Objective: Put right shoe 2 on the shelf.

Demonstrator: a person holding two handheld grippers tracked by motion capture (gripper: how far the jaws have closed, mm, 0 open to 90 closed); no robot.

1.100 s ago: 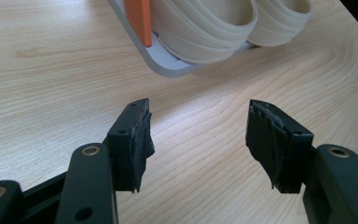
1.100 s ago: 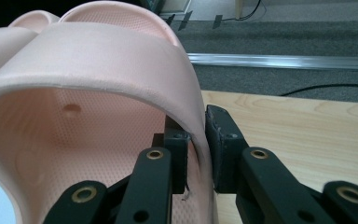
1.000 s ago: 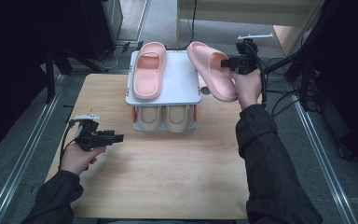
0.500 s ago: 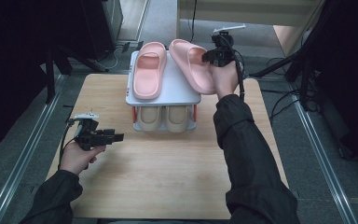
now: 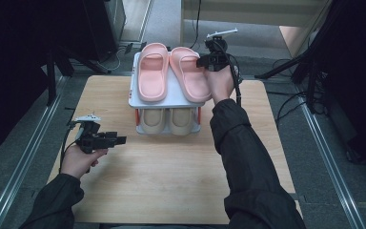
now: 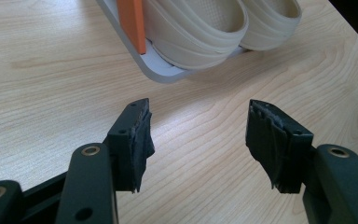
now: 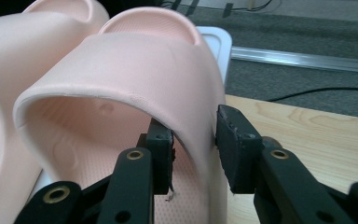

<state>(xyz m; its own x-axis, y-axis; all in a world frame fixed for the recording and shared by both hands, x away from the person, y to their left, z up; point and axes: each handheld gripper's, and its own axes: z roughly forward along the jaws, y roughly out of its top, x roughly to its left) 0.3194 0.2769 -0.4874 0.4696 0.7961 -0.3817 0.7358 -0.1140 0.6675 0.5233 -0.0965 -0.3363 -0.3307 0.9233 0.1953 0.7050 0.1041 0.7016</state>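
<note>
Right pink slipper (image 5: 191,74) — strap pinched by right claw (image 5: 201,62) — lies beside its mate (image 5: 151,71); left claw (image 5: 120,140) spread.

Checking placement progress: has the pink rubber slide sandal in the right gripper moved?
Yes. The pink rubber slide sandal moved left onto the white two-tier rack.

My right gripper (image 5: 204,61) is working in a tight spot on the rack's top shelf (image 5: 134,98), where the left pink slipper (image 5: 153,70) is lying just beside the right pink slipper (image 5: 189,72) and leaving no gap between them. My left gripper (image 5: 119,140) is facing bare tabletop (image 5: 171,167), which is offering free passage up to the rack. There the orange post (image 6: 133,23) and beige slippers (image 6: 196,23) are blocking the lower shelf.
</note>
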